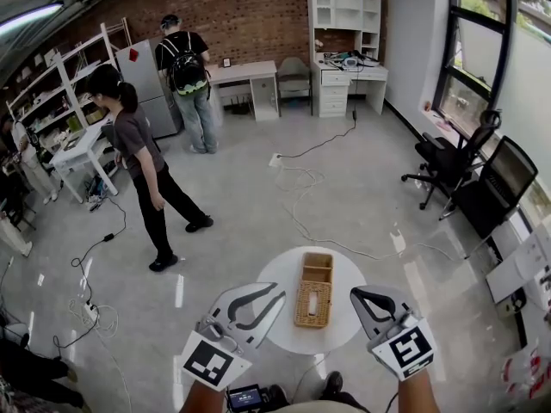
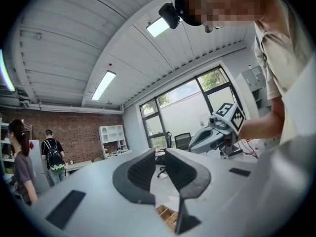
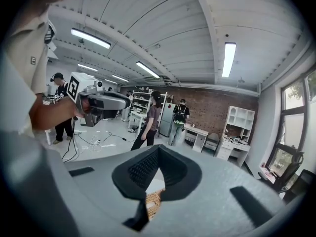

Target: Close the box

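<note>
A rectangular wicker box (image 1: 315,292) lies on a small round white table (image 1: 280,278) just ahead of me. Its far end looks open, and the nearer part has a slotted top. My left gripper (image 1: 277,298) hovers at the table's left edge, raised and apart from the box, with a narrow gap between its fingertips and nothing held. My right gripper (image 1: 357,295) hovers at the table's right edge, shut and empty. A sliver of the box (image 2: 165,214) shows under the left gripper (image 2: 158,153) in its own view. The box (image 3: 154,204) likewise peeks under the right gripper (image 3: 158,148).
Two people stand on the grey floor at the back left, one (image 1: 142,157) nearer and one with a backpack (image 1: 185,80) by a desk. Cables (image 1: 301,188) trail across the floor. Black office chairs (image 1: 452,166) stand at the right by the window; shelves line the left wall.
</note>
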